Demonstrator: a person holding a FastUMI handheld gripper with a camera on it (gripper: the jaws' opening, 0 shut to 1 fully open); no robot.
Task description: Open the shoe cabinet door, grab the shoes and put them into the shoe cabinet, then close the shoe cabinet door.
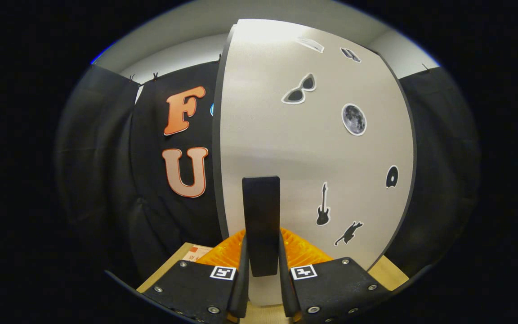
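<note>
The tongs are closed on the tall, narrow black handle of the pale grey, flat-fronted shoe cabinet door, one finger pressing each side of the handle low down, so the handle stands upright between them and rises beyond their tips. The door fills the space directly ahead, dotted with small stickers such as a black guitar sticker to the right of the handle. The grip appears to sit near the handle's bottom end, so a pull at an angle could let the smooth bar slide out between the fingers. A straight pull that ignores the door's swing would likely twist the handle against the pads and strain the hinge. The light wooden counter lies just below the tongs, and dropping the wrist could catch it. The shoes cannot be placed from here.
</note>
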